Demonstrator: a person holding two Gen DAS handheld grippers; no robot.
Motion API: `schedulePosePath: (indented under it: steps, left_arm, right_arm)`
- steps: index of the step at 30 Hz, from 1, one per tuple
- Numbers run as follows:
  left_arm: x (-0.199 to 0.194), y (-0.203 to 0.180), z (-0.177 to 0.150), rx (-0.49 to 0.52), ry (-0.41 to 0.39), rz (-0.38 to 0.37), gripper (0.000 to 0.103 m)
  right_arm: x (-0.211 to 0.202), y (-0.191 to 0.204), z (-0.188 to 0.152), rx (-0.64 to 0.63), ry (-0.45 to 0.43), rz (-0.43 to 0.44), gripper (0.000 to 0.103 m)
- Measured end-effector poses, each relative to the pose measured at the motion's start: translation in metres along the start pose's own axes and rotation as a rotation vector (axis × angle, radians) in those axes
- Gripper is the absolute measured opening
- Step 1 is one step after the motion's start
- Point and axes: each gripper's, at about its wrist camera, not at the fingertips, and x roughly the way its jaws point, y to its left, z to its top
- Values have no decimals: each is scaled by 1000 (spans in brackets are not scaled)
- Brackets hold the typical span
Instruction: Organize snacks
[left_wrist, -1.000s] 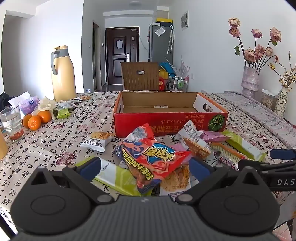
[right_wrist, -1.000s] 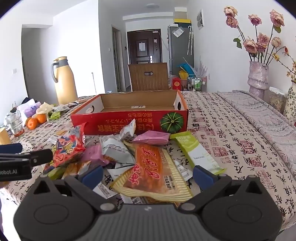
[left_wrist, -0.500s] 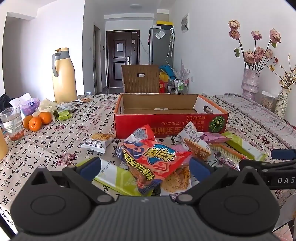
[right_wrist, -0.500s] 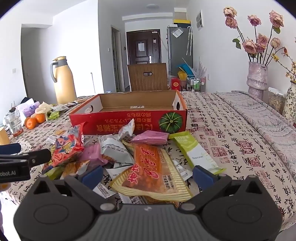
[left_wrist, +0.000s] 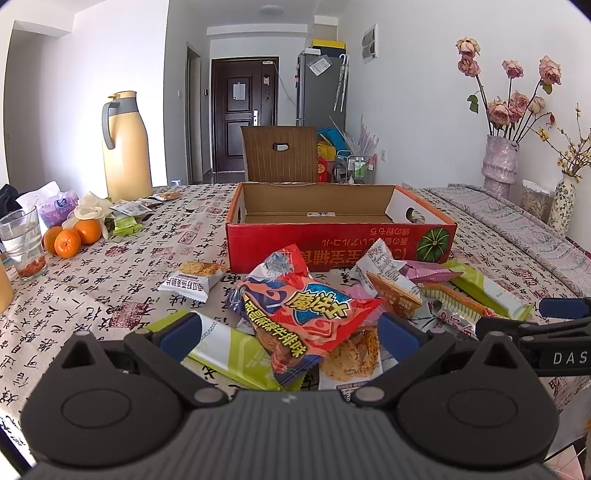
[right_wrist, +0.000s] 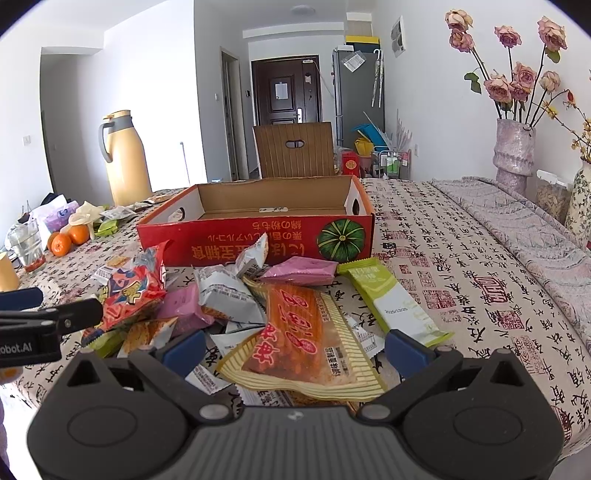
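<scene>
Since one second ago almost nothing has moved: both grippers stay low over the snack pile, and the view of each has only drifted a little, so the box sits slightly lower in the left picture.

The left gripper (left_wrist: 290, 334) has its jaws spread wide and they hold nothing. Between the two fingers lies the red-orange chip bag (left_wrist: 303, 314), on top of the pile. Under the left finger lies a green bar wrapper (left_wrist: 229, 350), and just before the right finger there is a clear packet with a round cracker (left_wrist: 354, 354). Ahead of the jaws and to their left, apart from the pile, lies a small white cake packet (left_wrist: 194, 277).

The right gripper (right_wrist: 293, 347) also has its jaws spread wide and empty. Between its fingers lies the yellow-edged orange packet (right_wrist: 306, 332). Just beyond the right finger lies a second green bar (right_wrist: 391, 299), and ahead of the jaws is a pink packet (right_wrist: 303, 271).

Straight ahead of both jaws, behind the pile, the red cardboard box (right_wrist: 255, 240) stands open on the counter (right_wrist: 461, 277), and no snack is visible inside it. Far to the left of the jaws are oranges (left_wrist: 70, 238) and a yellow thermos jug (left_wrist: 125, 147).
</scene>
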Motion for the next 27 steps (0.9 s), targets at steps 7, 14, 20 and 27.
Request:
schedulePosePath:
  steps: [7,14,20,27]
  left_arm:
    - [0,-1,0,-1,-2,-1,103]
    - [0,-2,0,-2,-2,-4,103]
    - [-1,-2,0,-4,-2,-4,103]
    - [-1,-2,0,-6,-2,-4,103]
  right_arm:
    - [0,0,0,1,0,1,103]
    - [0,0,0,1,0,0,103]
    - [0,-1,0,1,0,1,103]
    - [0,0,0,2,1,1,103]
